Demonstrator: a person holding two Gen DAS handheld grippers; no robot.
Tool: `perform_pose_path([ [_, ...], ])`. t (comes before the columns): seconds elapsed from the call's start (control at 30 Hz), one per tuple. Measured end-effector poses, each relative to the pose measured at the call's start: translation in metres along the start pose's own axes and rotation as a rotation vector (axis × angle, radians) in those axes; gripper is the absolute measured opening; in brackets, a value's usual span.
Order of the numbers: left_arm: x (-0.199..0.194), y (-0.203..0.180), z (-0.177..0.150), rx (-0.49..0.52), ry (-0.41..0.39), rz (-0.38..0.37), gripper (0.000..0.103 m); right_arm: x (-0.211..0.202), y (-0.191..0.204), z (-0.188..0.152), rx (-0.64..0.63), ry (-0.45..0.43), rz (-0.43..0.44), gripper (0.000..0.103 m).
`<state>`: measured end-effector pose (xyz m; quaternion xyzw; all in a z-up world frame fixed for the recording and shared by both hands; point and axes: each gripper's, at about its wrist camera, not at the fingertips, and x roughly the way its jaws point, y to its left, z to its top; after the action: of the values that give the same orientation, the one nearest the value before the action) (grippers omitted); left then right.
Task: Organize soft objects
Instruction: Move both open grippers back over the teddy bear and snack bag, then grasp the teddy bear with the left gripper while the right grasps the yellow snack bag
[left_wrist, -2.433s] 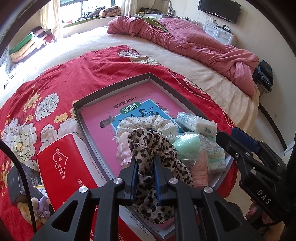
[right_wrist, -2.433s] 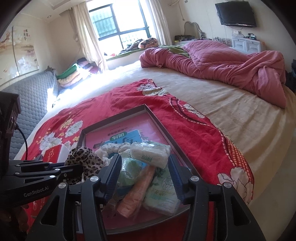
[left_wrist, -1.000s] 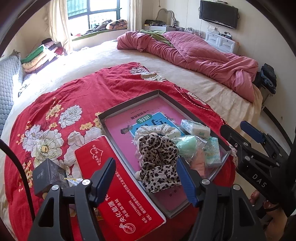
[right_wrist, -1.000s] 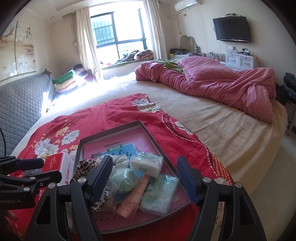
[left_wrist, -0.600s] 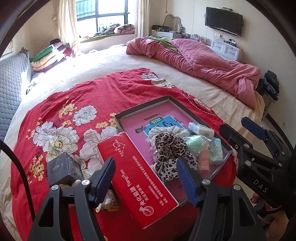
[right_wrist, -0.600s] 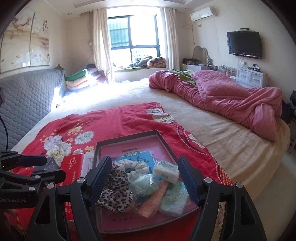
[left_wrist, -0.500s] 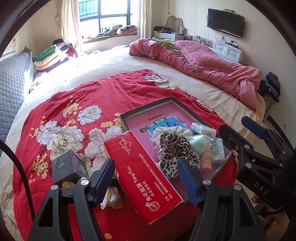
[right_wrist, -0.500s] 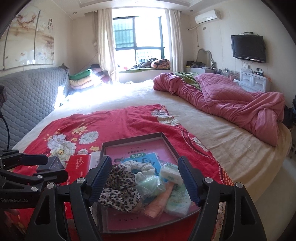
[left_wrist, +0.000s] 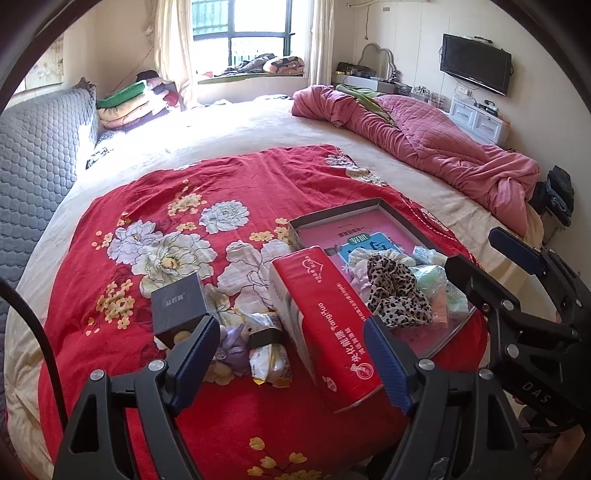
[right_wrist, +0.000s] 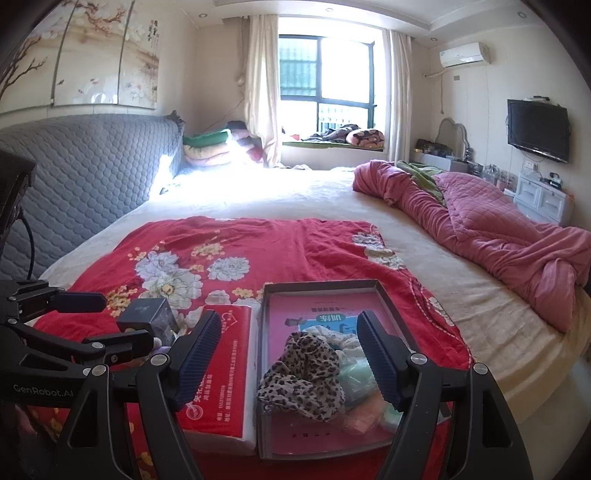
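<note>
We have both claws empty: the left claw (left_wrist: 291, 354) has just been spreading its jaws with nothing between them, and the right claw (right_wrist: 290, 354) hangs wide apart above the tray (right_wrist: 321, 286). The leopard scrunchie (right_wrist: 306, 373) already lies in the tray at lower centre of the right view, heaped beside the pale wrapped packs (right_wrist: 360, 376).

Judging by what lies outside, the red tissue pack (left_wrist: 325, 328) just left of the tray looks the likeliest next soft thing. Its long axis runs from upper left toward lower right in the left view, parallel to the tray's near wall. We should turn the left claw across its narrow width, close on its sides, and lift it level.
</note>
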<state>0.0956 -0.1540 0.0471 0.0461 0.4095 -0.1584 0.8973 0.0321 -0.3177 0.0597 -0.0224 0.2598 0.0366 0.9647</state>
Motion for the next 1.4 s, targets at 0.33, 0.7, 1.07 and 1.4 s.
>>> perform_pose_path([
  [0.33,-0.005,0.04,-0.017,-0.066,0.003,0.044,0.079,0.0,0.04,0.0,-0.097,0.011,0.059,0.077],
  [0.7,0.008,0.079,-0.039,-0.122,0.045,0.068,0.079,0.016,0.08,-0.012,-0.203,0.053,0.108,0.077],
  [1.07,0.038,0.109,-0.058,-0.191,0.112,0.055,0.079,0.041,0.106,-0.029,-0.289,0.12,0.138,0.077],
  [1.4,0.069,0.138,-0.073,-0.282,0.168,-0.003,0.079,0.062,0.133,-0.045,-0.386,0.175,0.168,0.077],
])
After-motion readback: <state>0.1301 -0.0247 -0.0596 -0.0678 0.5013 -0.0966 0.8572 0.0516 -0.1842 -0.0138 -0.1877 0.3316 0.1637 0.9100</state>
